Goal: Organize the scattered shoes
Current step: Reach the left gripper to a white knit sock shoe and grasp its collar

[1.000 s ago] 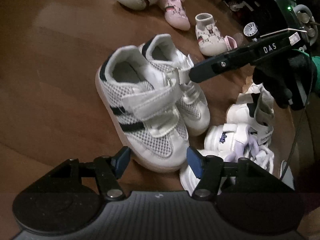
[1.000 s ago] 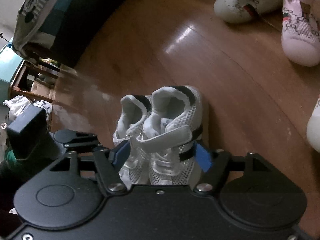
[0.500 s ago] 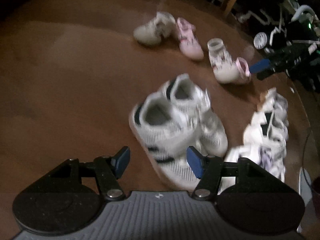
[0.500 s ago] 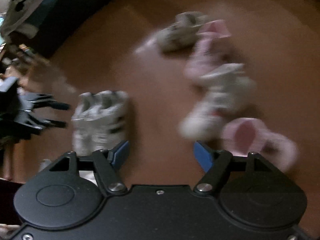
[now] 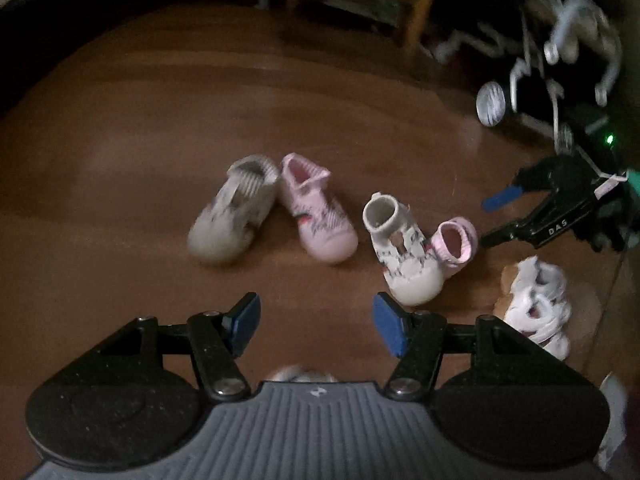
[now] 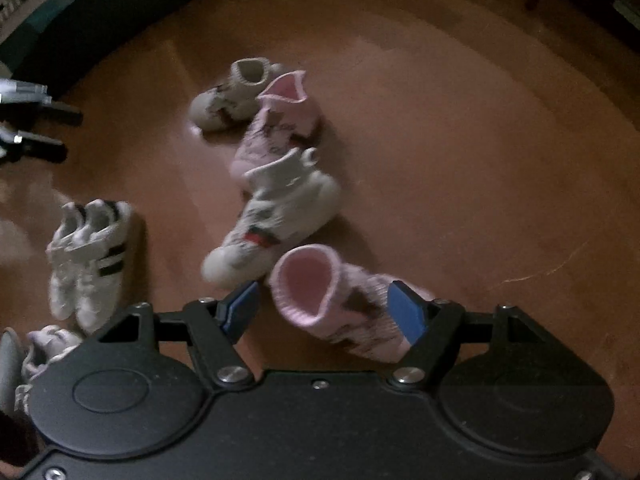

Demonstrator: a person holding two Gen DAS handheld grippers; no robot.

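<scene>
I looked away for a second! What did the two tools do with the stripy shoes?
Both tools left the stripy pair paired on the floor and swung toward the pink and white shoes. The right tool, open, now frames a pink shoe; the left tool is open and empty. The shoes stayed put.

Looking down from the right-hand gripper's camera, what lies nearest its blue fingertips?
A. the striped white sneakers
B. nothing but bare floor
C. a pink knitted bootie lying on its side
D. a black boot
C: the pink bootie lies tipped over on the wooden floor right in front of the right gripper, its open cuff toward the camera, while the striped white sneakers stand together well off to the left.
</scene>
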